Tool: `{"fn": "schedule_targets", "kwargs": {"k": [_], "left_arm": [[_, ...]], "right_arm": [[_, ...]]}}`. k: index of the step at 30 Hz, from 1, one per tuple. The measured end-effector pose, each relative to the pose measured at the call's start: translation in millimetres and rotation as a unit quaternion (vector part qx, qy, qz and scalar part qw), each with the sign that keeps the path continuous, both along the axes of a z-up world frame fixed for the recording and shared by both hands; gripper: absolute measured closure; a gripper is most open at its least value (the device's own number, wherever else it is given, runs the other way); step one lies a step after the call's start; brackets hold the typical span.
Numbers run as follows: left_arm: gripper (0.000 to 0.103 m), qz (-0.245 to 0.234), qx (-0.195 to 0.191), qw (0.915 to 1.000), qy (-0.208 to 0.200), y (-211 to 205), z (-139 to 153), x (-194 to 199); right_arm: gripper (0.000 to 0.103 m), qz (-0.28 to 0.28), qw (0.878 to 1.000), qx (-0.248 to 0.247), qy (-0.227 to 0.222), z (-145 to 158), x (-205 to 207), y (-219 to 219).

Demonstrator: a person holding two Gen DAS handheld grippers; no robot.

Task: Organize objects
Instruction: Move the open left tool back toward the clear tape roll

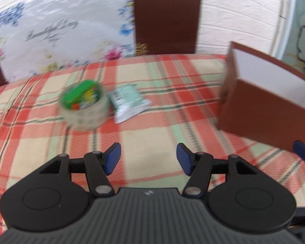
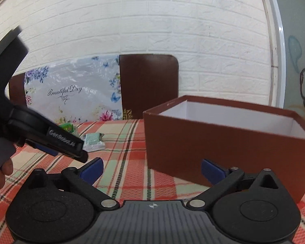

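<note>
A roll of clear tape (image 1: 84, 106) with a green item inside its core lies on the plaid tablecloth (image 1: 152, 101), ahead and left of my left gripper (image 1: 148, 159). A small green-and-white packet (image 1: 129, 101) lies just right of the roll. My left gripper is open and empty, above the cloth. An open brown box (image 2: 223, 142) with a white inside stands at the right; it also shows in the left wrist view (image 1: 268, 109). My right gripper (image 2: 151, 168) is open and empty, close in front of the box. The packet (image 2: 93, 140) shows small at the left.
A brown chair back (image 1: 166, 16) and a flowered plastic bag (image 1: 57, 34) stand behind the table against a white brick wall (image 2: 152, 20). The left gripper's body (image 2: 40, 134) and a hand cross the left of the right wrist view.
</note>
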State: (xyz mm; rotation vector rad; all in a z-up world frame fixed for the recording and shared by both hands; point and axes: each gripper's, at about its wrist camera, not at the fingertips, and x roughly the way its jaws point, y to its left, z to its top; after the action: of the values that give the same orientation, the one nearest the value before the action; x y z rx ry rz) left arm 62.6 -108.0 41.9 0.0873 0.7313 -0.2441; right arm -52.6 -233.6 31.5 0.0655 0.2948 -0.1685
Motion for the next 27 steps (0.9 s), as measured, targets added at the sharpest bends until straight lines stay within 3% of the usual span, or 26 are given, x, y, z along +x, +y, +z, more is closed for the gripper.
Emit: {"fn": "schedule_targets", "kwargs": {"k": [4, 10, 13, 18, 20, 23, 24, 27], "left_arm": [[0.040, 0.024, 0.005, 0.9997, 0.004, 19, -10, 5], [0.038, 0.056, 0.020, 0.9982, 0.005, 47, -25, 13], [0.036, 0.071, 0.021, 0.9972, 0.008, 62, -35, 19], [0.027, 0.094, 0.030, 0.9946, -0.030, 87, -41, 23], [0.019, 0.117, 0.029, 0.9916, -0.047, 102, -45, 28], [0.013, 0.151, -0.023, 0.9872, -0.046, 129, -50, 35], [0.013, 0.158, -0.029, 0.9856, -0.051, 132, -49, 35], [0.013, 0.154, -0.010, 0.9861, -0.062, 124, -52, 34]], "right_arm": [[0.001, 0.003, 0.999, -0.003, 0.041, -5, 12, 12], [0.001, 0.010, 0.989, -0.038, 0.140, -26, 39, 26], [0.001, 0.023, 0.988, -0.032, 0.151, -28, 43, 27], [0.001, 0.058, 0.984, -0.021, 0.169, -30, 57, 35], [0.002, 0.066, 0.983, -0.024, 0.167, -30, 64, 41], [0.008, 0.084, 0.983, -0.031, 0.158, -30, 82, 50], [0.014, 0.090, 0.984, -0.038, 0.151, -29, 90, 53], [0.024, 0.106, 0.984, -0.061, 0.132, -27, 115, 63]]}}
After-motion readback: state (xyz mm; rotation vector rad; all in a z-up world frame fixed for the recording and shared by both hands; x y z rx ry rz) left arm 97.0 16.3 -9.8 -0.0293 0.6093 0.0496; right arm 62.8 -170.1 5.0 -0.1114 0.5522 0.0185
